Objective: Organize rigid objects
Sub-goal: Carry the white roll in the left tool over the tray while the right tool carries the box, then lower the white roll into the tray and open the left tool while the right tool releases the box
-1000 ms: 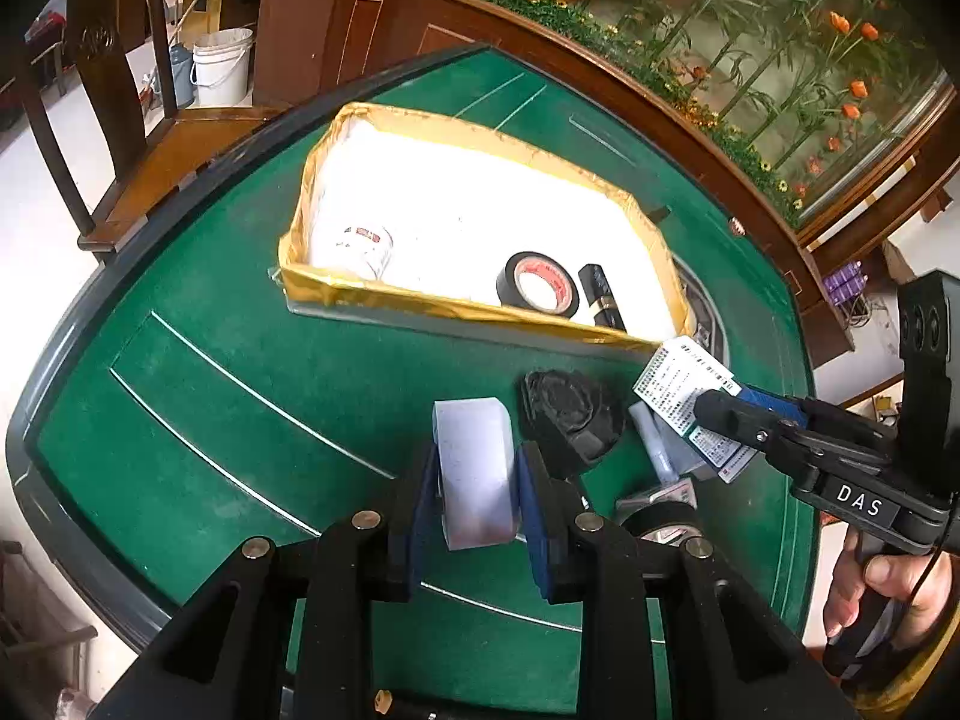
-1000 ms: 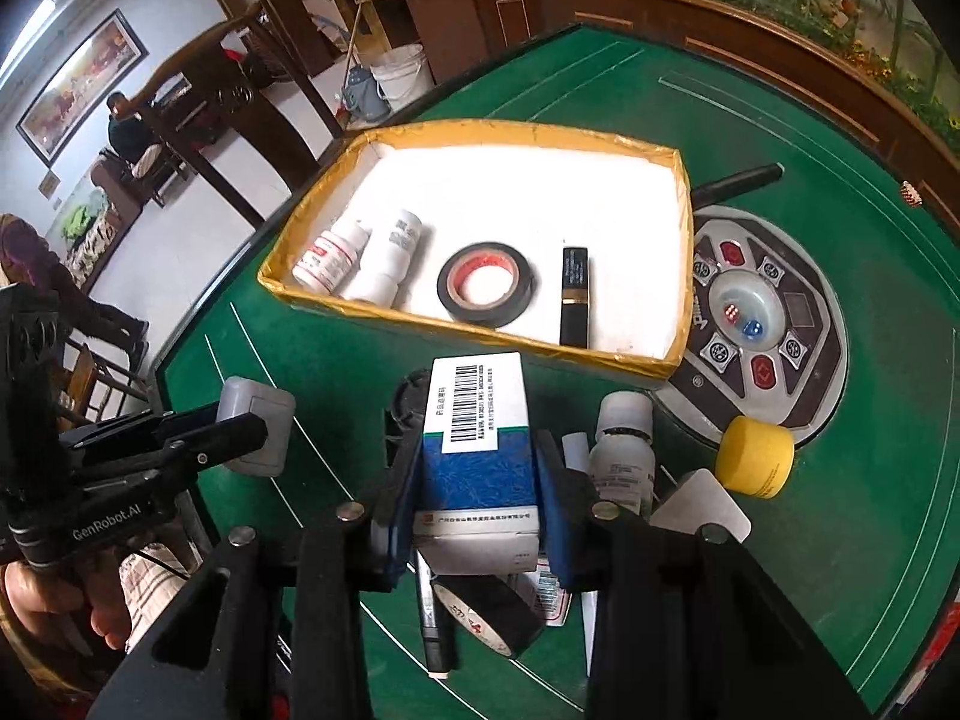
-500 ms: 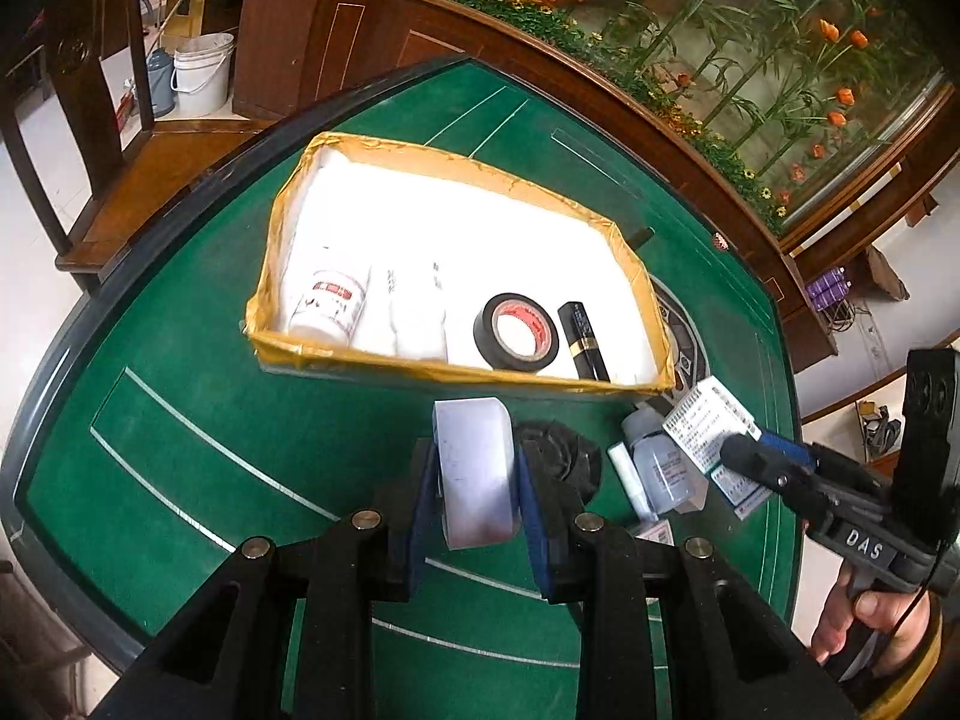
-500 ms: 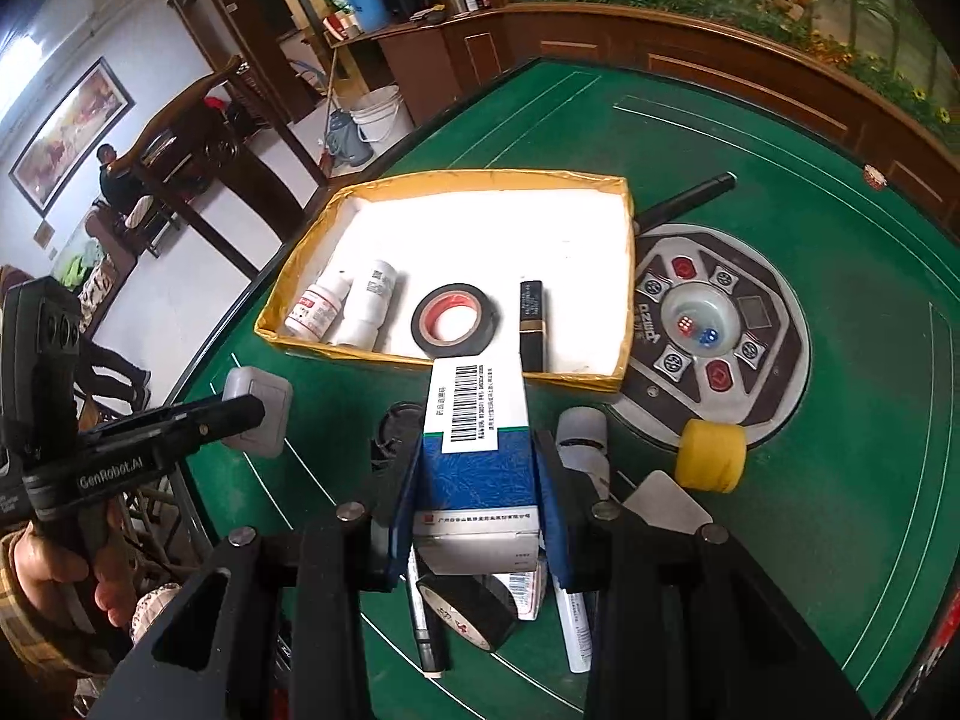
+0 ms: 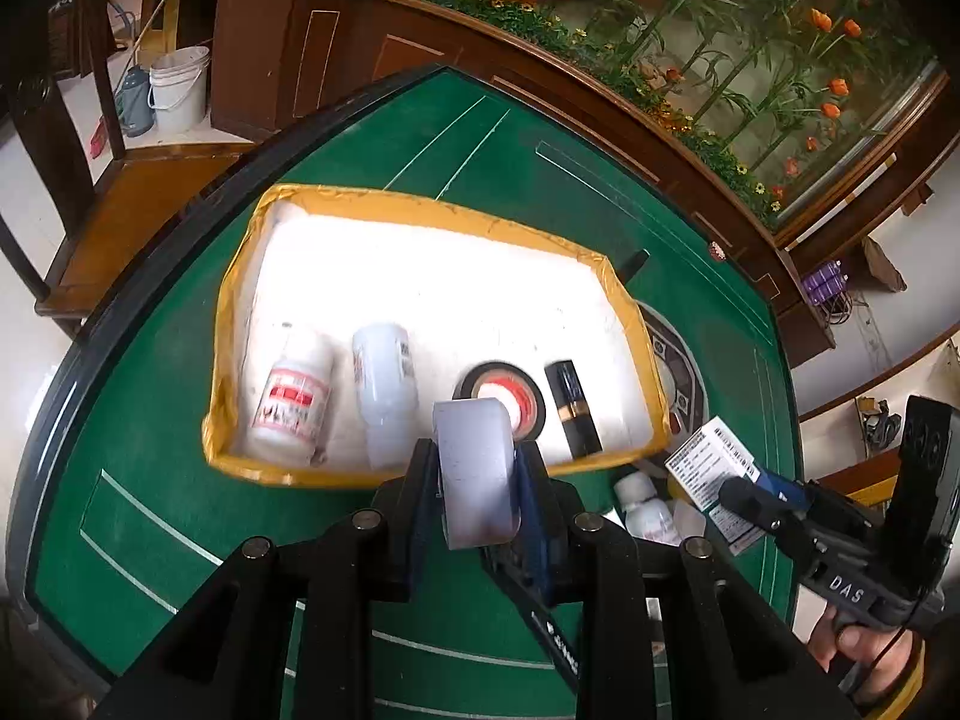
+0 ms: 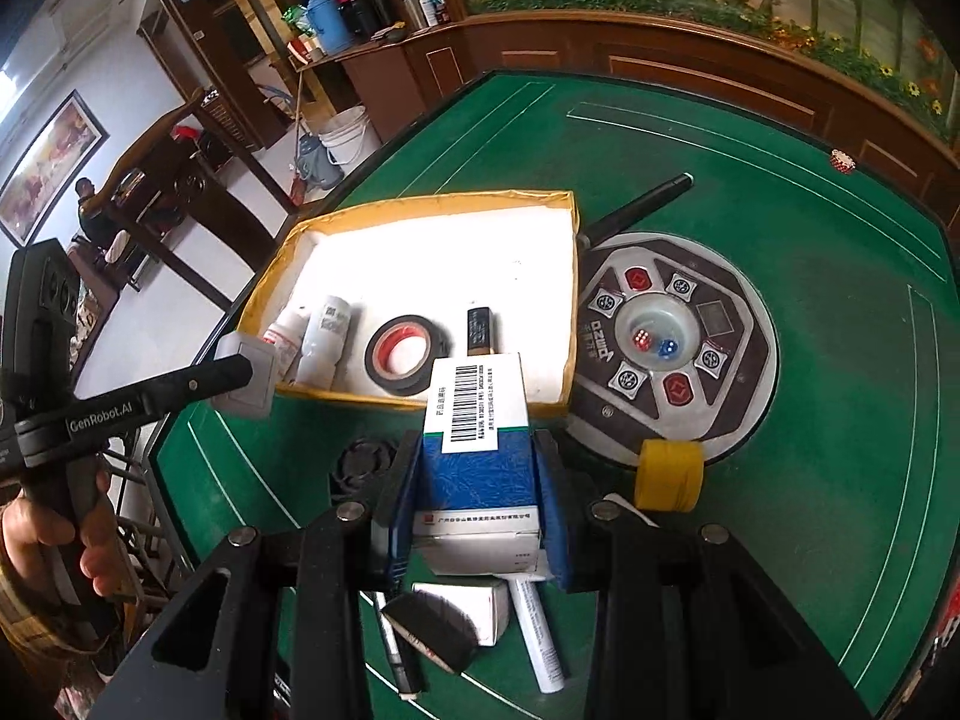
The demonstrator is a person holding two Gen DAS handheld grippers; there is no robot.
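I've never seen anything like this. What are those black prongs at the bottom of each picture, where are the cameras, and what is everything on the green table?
No robot here: a person holds a hand-held gripper in each hand, with a fisheye camera on each looking along its jaws. The left gripper is shut on a white wall switch; the right gripper is shut on a blue-and-white medicine box. On the green game table sits a yellow-rimmed tray holding two white bottles, a black tape roll and a black tube. Outside it lie a yellow tape roll, pens and more boxes.
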